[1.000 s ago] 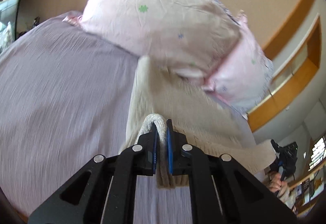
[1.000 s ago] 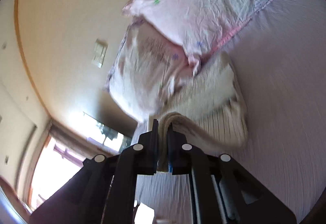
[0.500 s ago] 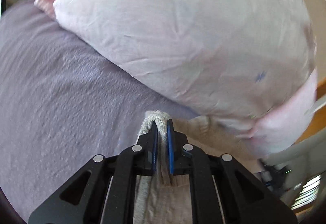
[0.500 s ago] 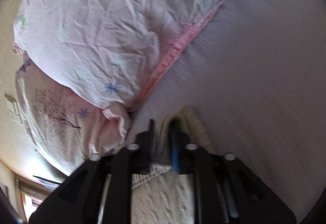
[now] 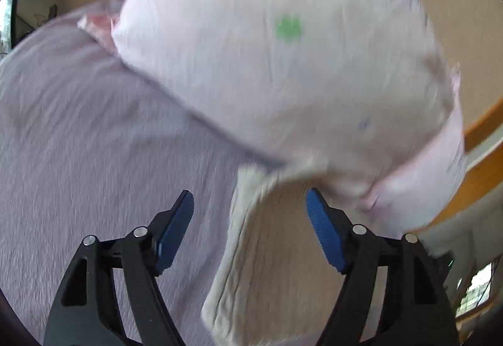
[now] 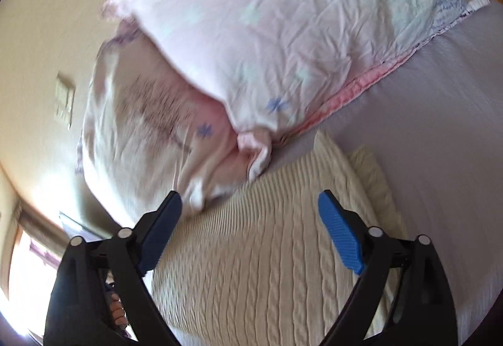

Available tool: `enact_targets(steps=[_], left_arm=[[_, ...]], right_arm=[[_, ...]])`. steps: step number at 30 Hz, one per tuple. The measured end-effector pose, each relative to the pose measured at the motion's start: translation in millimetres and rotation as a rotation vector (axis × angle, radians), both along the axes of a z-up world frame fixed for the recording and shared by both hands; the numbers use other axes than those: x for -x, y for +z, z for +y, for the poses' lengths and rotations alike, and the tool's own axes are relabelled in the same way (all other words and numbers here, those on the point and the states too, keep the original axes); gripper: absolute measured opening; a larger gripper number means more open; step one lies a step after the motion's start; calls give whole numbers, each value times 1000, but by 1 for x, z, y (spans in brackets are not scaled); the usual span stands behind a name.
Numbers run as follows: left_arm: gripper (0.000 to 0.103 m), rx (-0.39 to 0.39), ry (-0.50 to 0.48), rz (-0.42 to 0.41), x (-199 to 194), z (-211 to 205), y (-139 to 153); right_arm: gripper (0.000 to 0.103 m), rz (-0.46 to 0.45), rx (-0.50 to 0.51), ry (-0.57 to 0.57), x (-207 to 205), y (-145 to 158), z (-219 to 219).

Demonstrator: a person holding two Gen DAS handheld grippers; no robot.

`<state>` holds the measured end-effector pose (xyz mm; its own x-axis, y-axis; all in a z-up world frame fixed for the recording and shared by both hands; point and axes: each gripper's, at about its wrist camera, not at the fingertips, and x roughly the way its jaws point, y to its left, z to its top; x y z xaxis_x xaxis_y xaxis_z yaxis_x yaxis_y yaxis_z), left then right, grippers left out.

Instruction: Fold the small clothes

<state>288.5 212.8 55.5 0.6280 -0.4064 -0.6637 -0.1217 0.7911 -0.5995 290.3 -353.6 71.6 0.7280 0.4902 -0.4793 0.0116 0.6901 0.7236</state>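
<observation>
A cream cable-knit garment [image 6: 267, 255] lies folded flat on the lilac bedsheet [image 6: 440, 126], its far edge against the pillows. It also shows in the left wrist view [image 5: 276, 261]. My left gripper [image 5: 250, 214] is open and empty, its jaws wide apart above the garment's left edge. My right gripper [image 6: 250, 214] is open and empty, jaws spread above the garment's far part.
Two pale pink floral pillows [image 6: 283, 41] lean against the beige wall [image 6: 47, 31] just beyond the garment; one pillow fills the left wrist view [image 5: 283, 63]. A light switch [image 6: 64, 101] is on the wall. Bare sheet [image 5: 78, 141] lies to the left.
Both grippers were shut on the cream garment and carried it toward the pillows. Both have now opened and let it go; it lies on the sheet.
</observation>
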Motion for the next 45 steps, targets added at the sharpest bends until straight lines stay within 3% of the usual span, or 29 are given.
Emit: enact_targets(steps=[5,9,10,13,15,19,22,23,27,29,31,32,34,36,37,38,40,41,43,45], left_arm=[[58,76,-91,101,5,-21,-38],[53,141,-83,90,6,-30,-42],[49,145,-75,86,7,-32,-43],[22,177,-63,106,-3,-41,-49],[17,179,-34,104,-4,-48,-51],[14,111,-29,71,-4,-71,-12],[14,89,-81,11,-6,-113,38],[14,74,-124,-20,-9,-143,59],[14,71,-297,-79,-22,-263,90],[15,56,-382,-58,-29,-337,80],[19,77,-465,16,-36,-386,59],[19,145,-524,81,-40,-413,41],[19,279,-605,127,-38,-431,30],[21,340,-659,65,-30,-426,46],[33,325,-674,-1,-24,-418,60],[60,292,-668,-51,-19,-408,70],[79,115,-591,-159,-4,-378,92],[79,1,-564,-198,5,-363,98],[79,-122,-539,-216,15,-347,96],[79,-161,-513,-177,18,-325,83]], right_arm=[[91,-7,66,81,18,0,20],[91,-5,92,92,28,2,19],[92,-11,98,89,31,2,17],[93,-17,108,82,39,-2,10],[93,-8,90,78,41,-7,6],[93,-14,57,71,53,-8,-11],[93,-64,57,28,72,1,-30],[93,-79,61,12,78,4,-36],[93,-119,80,-56,102,12,-61],[93,-115,89,-81,111,11,-71],[93,-94,91,-104,118,8,-81],[93,-81,94,-113,120,6,-86],[93,-57,106,-126,125,4,-95],[93,-56,134,-130,128,8,-100],[93,-60,150,-130,128,11,-102],[93,-68,152,-124,127,14,-103],[93,-86,139,-86,121,19,-98],[93,-87,133,-55,115,20,-94],[87,-66,144,15,96,21,-78],[74,-29,197,59,75,19,-59]])
